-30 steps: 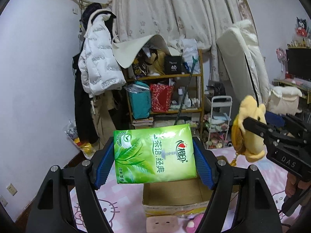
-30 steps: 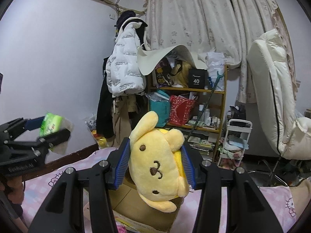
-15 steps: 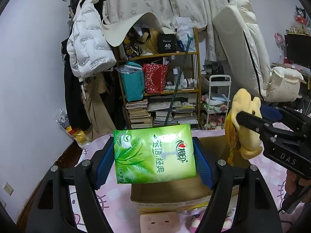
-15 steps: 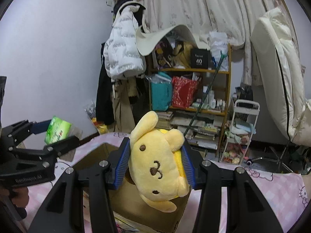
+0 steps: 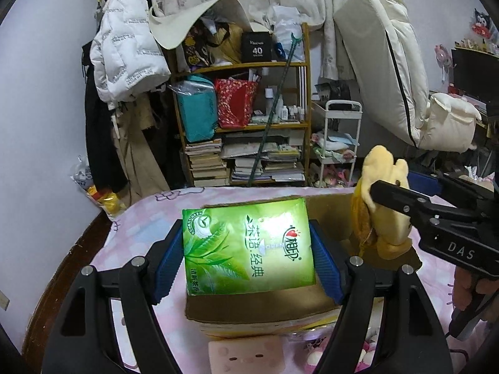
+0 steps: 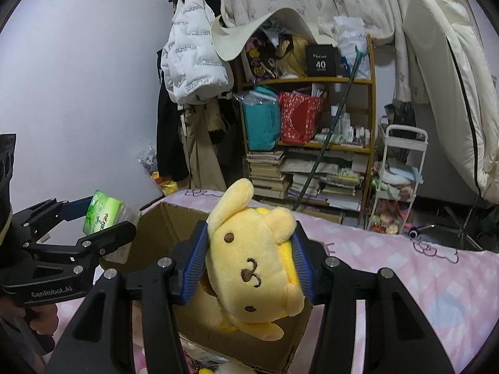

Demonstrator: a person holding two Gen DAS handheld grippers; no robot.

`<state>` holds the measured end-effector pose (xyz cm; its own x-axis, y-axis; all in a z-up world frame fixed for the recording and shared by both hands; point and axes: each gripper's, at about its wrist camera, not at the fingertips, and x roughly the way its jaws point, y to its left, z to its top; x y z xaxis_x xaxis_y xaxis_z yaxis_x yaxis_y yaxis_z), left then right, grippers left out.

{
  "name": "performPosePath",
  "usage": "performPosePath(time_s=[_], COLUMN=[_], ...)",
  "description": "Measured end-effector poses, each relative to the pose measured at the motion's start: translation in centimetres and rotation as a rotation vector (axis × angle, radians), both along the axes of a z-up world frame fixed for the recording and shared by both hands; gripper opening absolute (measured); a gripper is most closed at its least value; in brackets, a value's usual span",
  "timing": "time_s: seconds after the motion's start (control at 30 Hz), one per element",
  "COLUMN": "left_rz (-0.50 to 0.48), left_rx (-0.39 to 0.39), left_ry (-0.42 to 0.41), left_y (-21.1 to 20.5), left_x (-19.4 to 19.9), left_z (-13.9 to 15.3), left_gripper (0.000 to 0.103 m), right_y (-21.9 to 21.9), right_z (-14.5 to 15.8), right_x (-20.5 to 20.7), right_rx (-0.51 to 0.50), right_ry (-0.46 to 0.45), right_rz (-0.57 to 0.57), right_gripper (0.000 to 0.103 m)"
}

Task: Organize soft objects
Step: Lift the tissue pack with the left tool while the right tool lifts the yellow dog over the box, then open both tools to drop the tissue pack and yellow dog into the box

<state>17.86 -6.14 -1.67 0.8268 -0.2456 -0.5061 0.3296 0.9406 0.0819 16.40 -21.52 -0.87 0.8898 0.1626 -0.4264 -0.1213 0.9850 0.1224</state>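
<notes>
A green tissue pack [image 5: 249, 243] is pinched between the blue pads of my left gripper [image 5: 248, 255], which is shut on it just above the near side of an open cardboard box [image 5: 249, 314]. The right gripper [image 6: 251, 258] holds a yellow plush dog [image 6: 252, 274] over the box's opening [image 6: 162, 227]. Its jaws are opening slightly, with the pads still pressing the plush's head. In the left wrist view the plush [image 5: 383, 218] hangs at the box's right side. In the right wrist view the left gripper [image 6: 109, 215] with the pack [image 6: 103, 212] sits at the box's left edge.
The box stands on a pink patterned bed cover [image 6: 405, 268]. A pink square cushion [image 5: 246, 355] and small pink toys [image 5: 315, 358] lie in front of it. A cluttered shelf [image 5: 243, 124] and a white cart [image 5: 340, 143] stand beyond the bed. A person's hand [image 5: 471, 293] holds the right gripper.
Both grippers have sunk toward the box with their loads and tilted downward; the box now shows larger beneath them. Both grips look unchanged.
</notes>
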Motion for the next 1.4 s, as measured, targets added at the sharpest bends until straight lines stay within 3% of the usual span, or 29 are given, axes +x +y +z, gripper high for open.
performPosePath(time_s=[0.37,0.5,0.6,0.93,1.4], left_rz=[0.006,0.025,0.027,0.081,0.097], left_rx=[0.033,0.041,0.035,0.006,0.003], left_ry=[0.068,0.053,0.054,0.043,-0.02], left_y=[-0.8,-0.8,-0.7,1.0,2.2], left_x=[0.7,0.2,-0.2,-2.3,-8.9], left_z=[-1.9,-1.6,-1.2,0.6,4.6], left_gripper=[0.076,0.091,0.092,0.098,0.102], right_y=[-0.2,-0.1,0.0,0.0,-0.7], right_z=[-0.8,-0.7,-0.5,1.4,4.3], right_x=[0.4,0.5,0.3,-2.0,-7.1], right_rx=[0.004,0.004,0.001,0.019,-0.005], right_ry=[0.044,0.045,0.052,0.013,-0.003], right_rz=[0.02,0.02,0.011,-0.037,-0.05], right_gripper=[0.058,0.061,0.062,0.101,0.103])
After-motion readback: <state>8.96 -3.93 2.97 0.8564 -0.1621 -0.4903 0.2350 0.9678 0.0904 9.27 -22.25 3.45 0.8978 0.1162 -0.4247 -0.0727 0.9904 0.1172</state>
